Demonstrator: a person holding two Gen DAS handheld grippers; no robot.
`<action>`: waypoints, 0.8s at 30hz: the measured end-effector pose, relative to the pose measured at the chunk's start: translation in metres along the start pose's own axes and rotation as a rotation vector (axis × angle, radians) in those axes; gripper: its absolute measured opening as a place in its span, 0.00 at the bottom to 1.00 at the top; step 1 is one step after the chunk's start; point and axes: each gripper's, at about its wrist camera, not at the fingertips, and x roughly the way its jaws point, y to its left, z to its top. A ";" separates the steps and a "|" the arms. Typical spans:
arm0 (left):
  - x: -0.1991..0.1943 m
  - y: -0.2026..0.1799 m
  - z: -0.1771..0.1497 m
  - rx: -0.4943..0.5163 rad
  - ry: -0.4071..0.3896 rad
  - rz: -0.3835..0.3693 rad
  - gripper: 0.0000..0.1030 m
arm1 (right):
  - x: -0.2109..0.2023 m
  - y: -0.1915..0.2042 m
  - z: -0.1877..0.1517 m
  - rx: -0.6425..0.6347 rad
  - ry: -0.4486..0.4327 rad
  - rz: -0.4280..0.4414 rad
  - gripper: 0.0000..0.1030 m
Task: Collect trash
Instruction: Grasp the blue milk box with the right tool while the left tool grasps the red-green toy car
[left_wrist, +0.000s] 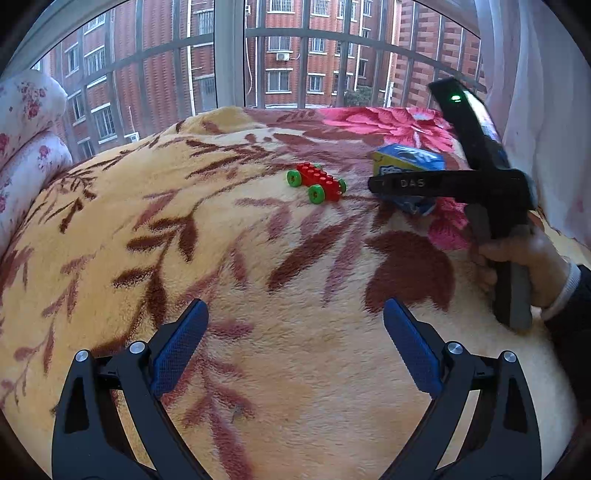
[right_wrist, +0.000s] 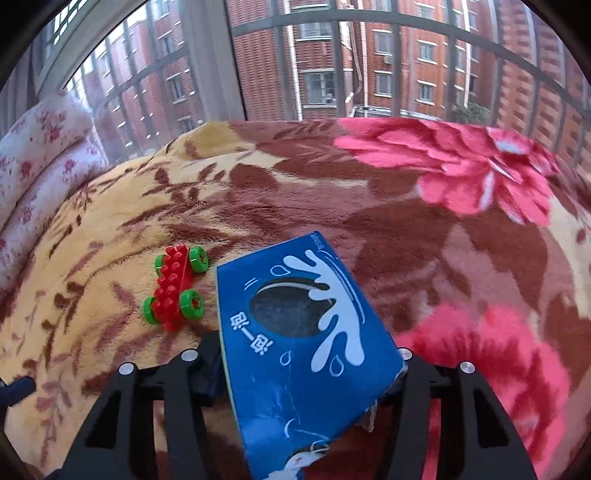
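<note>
A blue cookie box (right_wrist: 306, 354) with a white splash print sits between the fingers of my right gripper (right_wrist: 306, 365), which is shut on it just above the blanket. In the left wrist view the same box (left_wrist: 406, 162) shows blue and yellow at the right, behind the right gripper's black finger (left_wrist: 406, 183). My left gripper (left_wrist: 295, 332) is open and empty, low over the middle of the blanket, its blue pads (left_wrist: 181, 343) wide apart.
A red toy brick car with green wheels (left_wrist: 317, 182) lies on the flowered blanket (left_wrist: 184, 221), just left of the box (right_wrist: 175, 291). Folded floral bedding (left_wrist: 26, 122) is at the left. A barred window (left_wrist: 229, 55) is behind; a white curtain (left_wrist: 546, 110) hangs right.
</note>
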 end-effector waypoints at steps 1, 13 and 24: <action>0.001 0.001 0.000 -0.004 0.004 -0.001 0.91 | -0.004 -0.001 -0.003 0.015 -0.001 0.007 0.54; 0.007 0.022 0.014 -0.128 0.080 -0.012 0.90 | -0.088 0.005 -0.071 0.101 -0.055 -0.109 0.54; 0.063 -0.024 0.100 -0.068 0.073 0.148 0.90 | -0.090 -0.011 -0.083 0.164 -0.091 -0.093 0.54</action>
